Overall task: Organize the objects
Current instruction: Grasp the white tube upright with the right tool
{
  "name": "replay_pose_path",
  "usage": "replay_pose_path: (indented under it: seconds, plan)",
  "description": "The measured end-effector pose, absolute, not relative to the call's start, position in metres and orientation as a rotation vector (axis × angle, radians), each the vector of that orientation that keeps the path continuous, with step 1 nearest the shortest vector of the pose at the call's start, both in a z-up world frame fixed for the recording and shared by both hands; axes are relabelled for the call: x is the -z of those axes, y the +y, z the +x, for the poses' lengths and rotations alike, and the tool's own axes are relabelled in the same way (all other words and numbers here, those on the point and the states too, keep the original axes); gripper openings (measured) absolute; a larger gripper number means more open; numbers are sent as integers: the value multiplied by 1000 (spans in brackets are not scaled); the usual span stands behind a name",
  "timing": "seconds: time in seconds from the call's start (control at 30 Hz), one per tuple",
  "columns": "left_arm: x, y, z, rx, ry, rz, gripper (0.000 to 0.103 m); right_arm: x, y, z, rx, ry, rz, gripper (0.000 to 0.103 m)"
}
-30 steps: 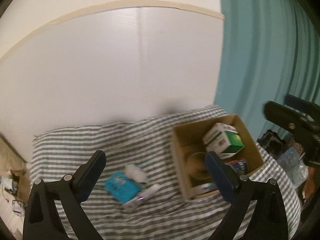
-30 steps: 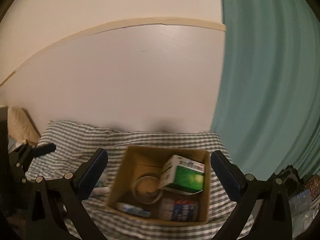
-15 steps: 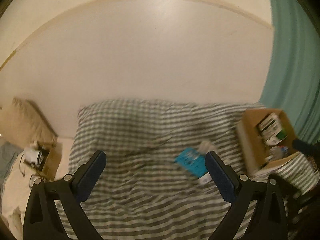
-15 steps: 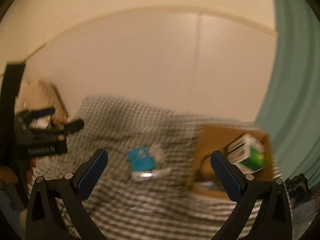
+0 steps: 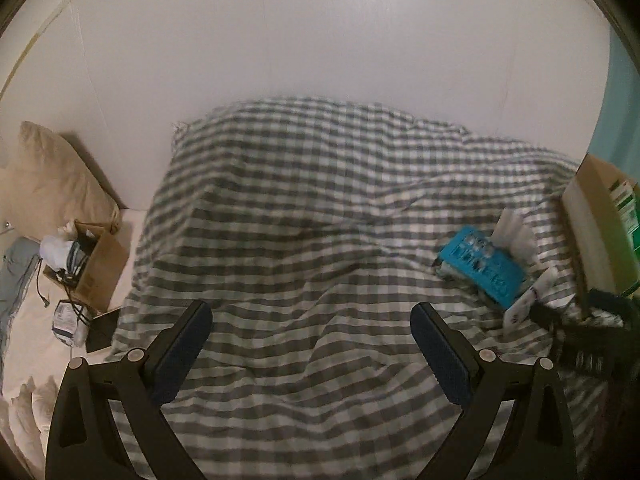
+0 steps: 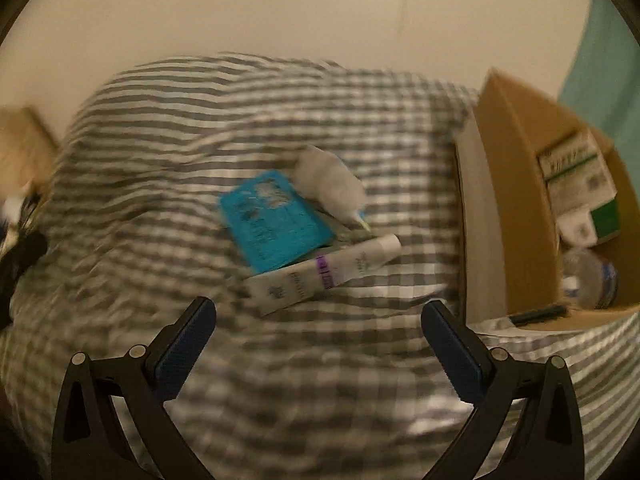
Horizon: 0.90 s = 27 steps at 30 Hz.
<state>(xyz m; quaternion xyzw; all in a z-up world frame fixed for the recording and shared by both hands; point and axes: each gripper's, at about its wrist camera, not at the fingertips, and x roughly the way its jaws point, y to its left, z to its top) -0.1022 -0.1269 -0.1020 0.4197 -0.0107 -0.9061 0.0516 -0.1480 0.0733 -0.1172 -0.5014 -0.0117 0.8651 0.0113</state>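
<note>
While the left gripper (image 5: 310,344) hangs over the middle of the grey-and-white checked bed cover (image 5: 304,208), its jaws stand wide apart with nothing between them. From this left wrist view the flat turquoise packet (image 5: 482,266) lies far to the right on the cover, a crumpled white tissue-like wad (image 5: 514,230) touching its far edge and a white tube (image 5: 528,302) at its near edge. Just beyond them stands the open brown cardboard box (image 5: 592,236), a green-and-white carton (image 5: 626,212) showing inside. A smaller brown carton of clutter (image 5: 94,264) sits off the bed to the left, beside a beige pillow (image 5: 52,176).

Seen from the right wrist view, the right gripper (image 6: 318,340) is likewise spread wide and empty, hovering just short of the white tube with a purple band (image 6: 324,272). That tube lies slantwise, touching the packet's (image 6: 272,220) near edge; the soft wad (image 6: 332,184) rests against its far corner. The box (image 6: 508,208) stands near on the right, already holding the carton (image 6: 580,184) and other items too blurred to name.

Judging by this, the step in hand is reaching for one of the three loose items. The tube is smooth and round, so the jaws should probably close across its width; the packet looks thin and flat against yielding cloth, harder to get under.
</note>
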Motion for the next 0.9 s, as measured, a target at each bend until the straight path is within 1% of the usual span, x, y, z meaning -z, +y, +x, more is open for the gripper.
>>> replay_pose_path:
  seconds: [0.2, 0.23, 0.27, 0.33, 0.37, 0.4, 0.43, 0.47, 0.5, 0.6, 0.63, 0.7, 0.77, 0.9]
  plan:
    - [121, -114, -115, 2764, -36, 1354, 102, 144, 77, -187, -2620, -16, -1638, 103]
    - [123, -113, -116, 2764, -41, 1361, 102, 151, 78, -193, -2594, -10, -1660, 102]
    - [125, -112, -117, 2761, -50, 1367, 102, 158, 80, -196, -2570, 7, -1684, 99]
    - [126, -112, -117, 2762, -50, 1373, 102, 169, 84, -199, -2565, 67, -1739, 97]
    - [126, -112, -116, 2760, -46, 1376, 102, 170, 83, -197, -2573, 62, -1741, 92]
    - [126, -112, -116, 2758, -43, 1376, 102, 169, 82, -195, -2592, 60, -1740, 81]
    - [126, -112, -115, 2756, -42, 1375, 102, 166, 80, -192, -2617, 57, -1742, 73]
    - [125, -112, -114, 2754, -41, 1373, 102, 162, 77, -188, -2635, 40, -1735, 62]
    - [124, -112, -114, 2754, -40, 1371, 102, 159, 76, -184, -2648, 20, -1723, 56]
    - [122, -110, -111, 2758, -40, 1367, 102, 145, 75, -171, -2706, 34, -1700, 46]
    - [121, -109, -110, 2759, -45, 1365, 102, 140, 76, -167, -2723, 44, -1692, 44]
    - [119, -106, -109, 2764, -52, 1366, 102, 129, 78, -157, -2758, 46, -1669, 35]
    - [116, -100, -108, 2779, -51, 1368, 102, 116, 79, -146, -2794, 28, -1645, 29]
    - [111, -86, -105, 2827, -39, 1378, 102, 88, 88, -133, -2857, -30, -1579, 21]
